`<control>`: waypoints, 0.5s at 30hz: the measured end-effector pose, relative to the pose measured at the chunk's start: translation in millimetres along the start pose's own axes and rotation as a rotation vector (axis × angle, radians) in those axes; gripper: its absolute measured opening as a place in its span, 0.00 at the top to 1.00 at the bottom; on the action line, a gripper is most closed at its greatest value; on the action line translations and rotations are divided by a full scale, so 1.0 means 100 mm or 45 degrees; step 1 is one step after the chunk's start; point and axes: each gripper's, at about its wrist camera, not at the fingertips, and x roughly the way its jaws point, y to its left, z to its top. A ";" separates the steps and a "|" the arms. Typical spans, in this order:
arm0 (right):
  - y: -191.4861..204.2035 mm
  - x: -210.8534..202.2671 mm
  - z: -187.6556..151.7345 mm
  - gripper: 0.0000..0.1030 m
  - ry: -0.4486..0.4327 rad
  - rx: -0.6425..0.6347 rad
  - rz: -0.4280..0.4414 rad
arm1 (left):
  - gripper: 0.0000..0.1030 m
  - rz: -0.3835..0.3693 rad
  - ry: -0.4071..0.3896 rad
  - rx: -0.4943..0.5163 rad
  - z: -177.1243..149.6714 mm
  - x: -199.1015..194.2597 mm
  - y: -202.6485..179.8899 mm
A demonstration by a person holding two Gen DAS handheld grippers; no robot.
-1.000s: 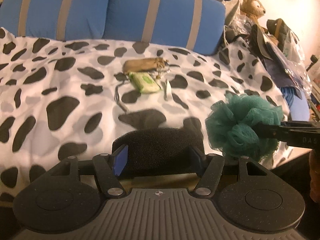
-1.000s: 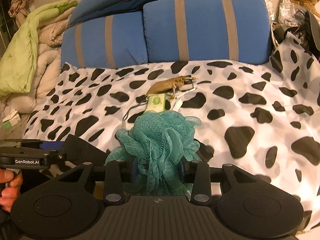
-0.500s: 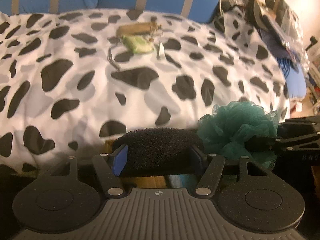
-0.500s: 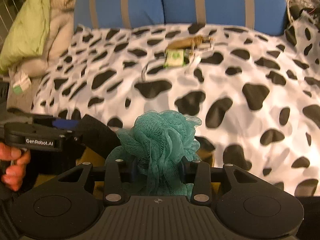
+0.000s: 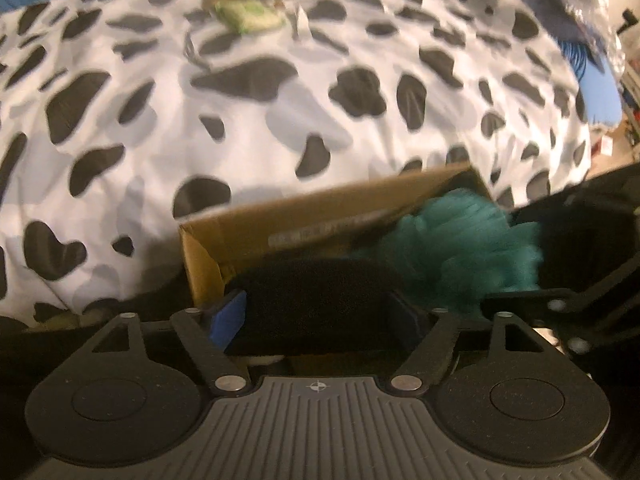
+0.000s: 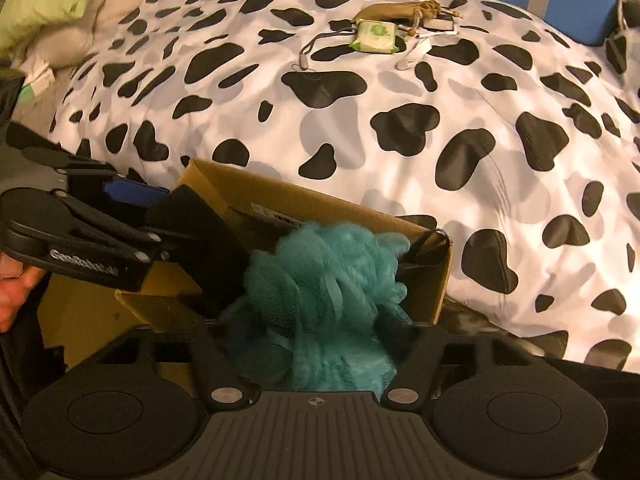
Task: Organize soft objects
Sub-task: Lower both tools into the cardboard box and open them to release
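A black foam sponge (image 5: 320, 292) fills the gap of my left gripper (image 5: 316, 312); the jaws are opening, and the pads still touch its ends. It hangs over an open cardboard box (image 5: 280, 220) at the bed's near edge. The teal mesh bath pouf (image 6: 328, 276) sits blurred and puffed out over the box (image 6: 436, 280), between the fingers of my right gripper (image 6: 312, 332). Those jaws are opening wide and stand clear of its sides. In the right wrist view, my left gripper (image 6: 160, 220) comes in from the left with the sponge (image 6: 200, 236). The pouf (image 5: 460, 240) lies right of the sponge.
A cow-print duvet (image 6: 400, 120) covers the bed behind the box. On it lie a green wipes pack (image 6: 376, 36), a tan pouch (image 6: 396, 10) and cords. Blue pillows (image 6: 560, 0) line the far side, and folded bedding (image 6: 60, 4) is at far left. A hand (image 6: 16, 292) holds the left gripper.
Both grippers tipped downward and sank toward the bed's near edge, bringing the cardboard box into view. The right jaws spread wide and the pouf puffed out; the left jaws widened a little.
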 end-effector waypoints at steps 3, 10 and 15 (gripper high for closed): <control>-0.01 -0.01 0.01 0.02 -0.015 0.000 -0.003 | 0.22 0.036 0.054 -0.002 -0.01 0.07 0.01; -0.01 0.05 0.02 0.00 0.026 -0.002 -0.022 | 0.17 0.068 0.057 -0.039 0.00 0.05 0.06; -0.01 0.08 0.03 0.00 0.046 0.005 -0.039 | 0.17 0.077 0.051 -0.052 0.01 0.04 0.07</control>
